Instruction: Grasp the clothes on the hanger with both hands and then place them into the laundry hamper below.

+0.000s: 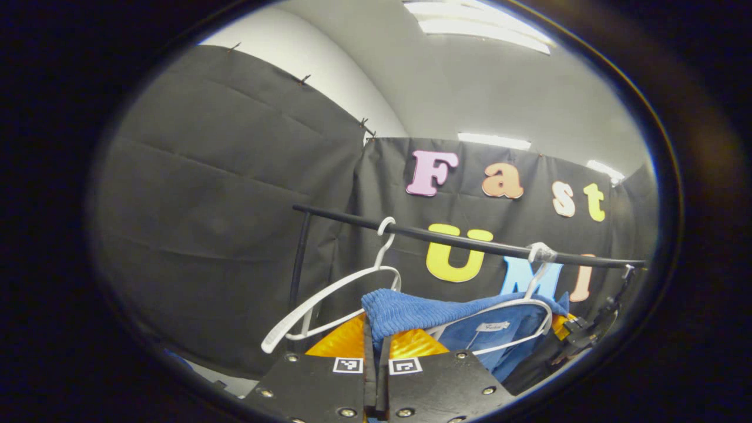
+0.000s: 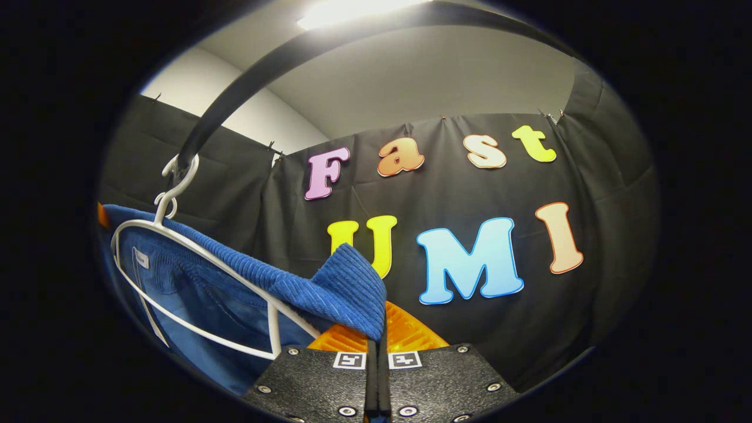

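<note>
A blue corduroy garment (image 1: 423,311) hangs on a white hanger (image 1: 537,294) hooked over a black rail (image 1: 458,238). In the left gripper view, my left gripper (image 1: 376,346) is shut on one shoulder corner of the garment, and the cloth drapes over its fingertips. Far right under the rail, the other gripper (image 1: 578,335) shows at the garment's opposite end. In the right gripper view, my right gripper (image 2: 376,343) is shut on the other corner of the blue garment (image 2: 329,288). The white hanger (image 2: 194,252) sits inside the cloth, its hook on the rail (image 2: 235,88).
A second white hanger (image 1: 329,294) hangs bare on the rail to the left of the garment, close to my left gripper. The rail's black upright post (image 1: 299,258) stands at its left end. Black cloth walls close the booth behind.
</note>
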Available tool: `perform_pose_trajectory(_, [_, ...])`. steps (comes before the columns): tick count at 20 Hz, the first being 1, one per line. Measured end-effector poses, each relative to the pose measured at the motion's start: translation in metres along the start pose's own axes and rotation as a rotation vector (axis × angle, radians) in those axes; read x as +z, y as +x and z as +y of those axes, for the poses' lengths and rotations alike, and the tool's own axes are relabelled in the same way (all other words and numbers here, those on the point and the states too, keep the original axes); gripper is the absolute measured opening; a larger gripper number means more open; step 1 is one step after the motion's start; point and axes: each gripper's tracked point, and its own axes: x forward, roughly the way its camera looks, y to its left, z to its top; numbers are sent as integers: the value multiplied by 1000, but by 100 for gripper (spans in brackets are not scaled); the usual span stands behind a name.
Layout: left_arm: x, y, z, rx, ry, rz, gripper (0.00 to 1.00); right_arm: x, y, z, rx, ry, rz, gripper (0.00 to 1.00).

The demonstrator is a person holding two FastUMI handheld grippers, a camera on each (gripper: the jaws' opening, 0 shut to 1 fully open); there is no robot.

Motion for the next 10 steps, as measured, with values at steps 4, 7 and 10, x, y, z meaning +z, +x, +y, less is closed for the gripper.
perform_pose_trajectory(4, [2,5,2,-25,80,9,1,1,1,0,0,-16,-4,0])
perform_pose_trajectory(7, [-7,12,11,-61,116,32,1,3,-4,1,-1,-21,2,0])
perform_pose_trajectory(10, [-18,22,13,-67,186,59,1,6,-1,-2,-11,-49,-29,0])
